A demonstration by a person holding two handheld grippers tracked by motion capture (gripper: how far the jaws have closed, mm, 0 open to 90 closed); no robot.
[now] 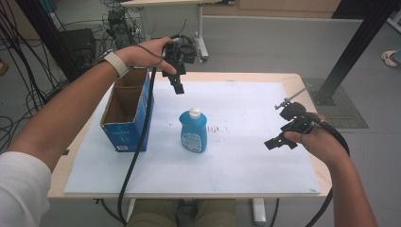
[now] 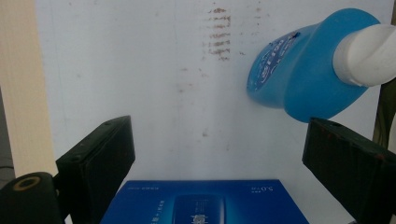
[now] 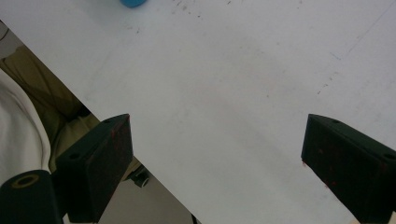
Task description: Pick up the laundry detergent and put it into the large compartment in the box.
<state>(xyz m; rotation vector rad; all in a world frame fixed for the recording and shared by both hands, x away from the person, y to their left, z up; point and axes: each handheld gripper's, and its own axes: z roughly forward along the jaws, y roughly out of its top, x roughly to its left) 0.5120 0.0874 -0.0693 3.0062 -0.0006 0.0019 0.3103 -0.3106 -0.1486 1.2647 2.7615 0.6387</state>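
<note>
A blue bottle (image 1: 193, 132) with a white cap stands upright near the middle of the white board (image 1: 236, 161). To its left stands an open blue cardboard box (image 1: 126, 113). My left gripper (image 1: 177, 80) is held high over the board's far edge, behind the box and the bottle, and is open with nothing between its jaws. In the left gripper view I look down on the bottle (image 2: 308, 74) and the box's blue side (image 2: 205, 203). My right gripper (image 1: 279, 141) hovers open and empty over the board's right part. A sliver of the bottle (image 3: 133, 2) shows in the right gripper view.
The white board (image 3: 233, 84) lies on a wooden table (image 1: 302, 82). Cables trail from both grippers. A black frame post (image 1: 359, 42) rises at the back right, and the person's knees sit under the near edge (image 3: 60, 121).
</note>
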